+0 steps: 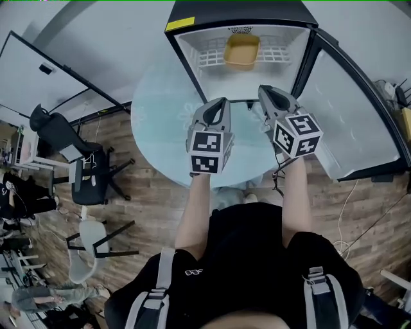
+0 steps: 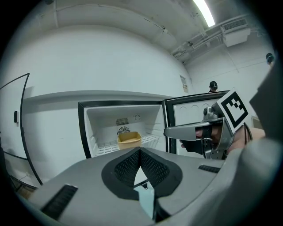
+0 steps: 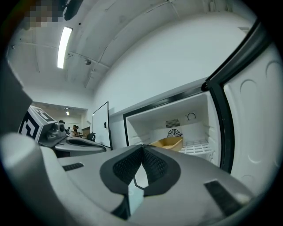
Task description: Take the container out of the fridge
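Observation:
A tan open-topped container [image 1: 241, 51] rests on the white wire shelf inside the small black fridge [image 1: 186, 16], whose door [image 1: 359, 109] hangs open to the right. The same container [image 2: 128, 140] [image 3: 168, 143] shows in both gripper views, well ahead of the jaws. My left gripper [image 1: 223, 101] is shut and empty, held over the round table short of the fridge opening. My right gripper [image 1: 263, 92] is also shut with nothing in it, beside the left one and slightly closer to the fridge. From the left gripper view the right gripper [image 2: 170, 131] is seen at the right.
The round pale glass table [image 1: 157, 103] carries the fridge. A whiteboard [image 1: 38, 74] stands at the left, with a black office chair [image 1: 70, 151] and a white chair [image 1: 90, 247] on the wood floor. Cables trail on the floor at the right. People stand far off at the left.

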`<state>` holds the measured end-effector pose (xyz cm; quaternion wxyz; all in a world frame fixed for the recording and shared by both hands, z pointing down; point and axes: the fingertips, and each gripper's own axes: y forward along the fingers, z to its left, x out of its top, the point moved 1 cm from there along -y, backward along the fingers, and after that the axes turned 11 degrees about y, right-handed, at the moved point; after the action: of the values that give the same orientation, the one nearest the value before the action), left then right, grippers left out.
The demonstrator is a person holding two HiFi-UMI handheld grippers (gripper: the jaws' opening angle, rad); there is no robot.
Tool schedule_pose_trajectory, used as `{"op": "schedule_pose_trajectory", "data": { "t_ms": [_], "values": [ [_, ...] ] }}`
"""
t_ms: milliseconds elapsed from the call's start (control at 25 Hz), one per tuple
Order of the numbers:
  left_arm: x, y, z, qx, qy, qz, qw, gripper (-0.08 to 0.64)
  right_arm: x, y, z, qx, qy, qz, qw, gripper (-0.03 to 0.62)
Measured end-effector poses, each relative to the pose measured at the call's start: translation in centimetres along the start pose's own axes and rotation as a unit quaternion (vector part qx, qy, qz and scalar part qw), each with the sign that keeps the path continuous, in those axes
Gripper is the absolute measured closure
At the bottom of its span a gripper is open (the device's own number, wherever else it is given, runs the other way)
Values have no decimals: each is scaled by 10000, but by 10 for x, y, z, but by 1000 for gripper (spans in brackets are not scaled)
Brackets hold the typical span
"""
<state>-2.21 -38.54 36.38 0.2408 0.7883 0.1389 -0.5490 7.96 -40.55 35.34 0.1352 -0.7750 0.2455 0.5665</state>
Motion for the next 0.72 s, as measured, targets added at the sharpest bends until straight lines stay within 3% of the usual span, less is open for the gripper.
{"op": "schedule_pose_trajectory", "data": {
  "t_ms": [200,400,560,720],
  "values": [
    [-16,26,0,-267,-121,175,9994,560,2,13,-20,-300,-319,-104,9990,584],
    [-28,40,17,-291,-345,149,9989,560,2,40,-24,-444,-1140,70,9925,487],
    [-53,41,32,-218,-753,281,9965,560,-13,66,-14,-347,-1949,684,9778,466],
    [-60,48,48,-136,-1107,246,9935,560,-11,95,-9,-182,-2708,1149,9556,460]
  ]
}}
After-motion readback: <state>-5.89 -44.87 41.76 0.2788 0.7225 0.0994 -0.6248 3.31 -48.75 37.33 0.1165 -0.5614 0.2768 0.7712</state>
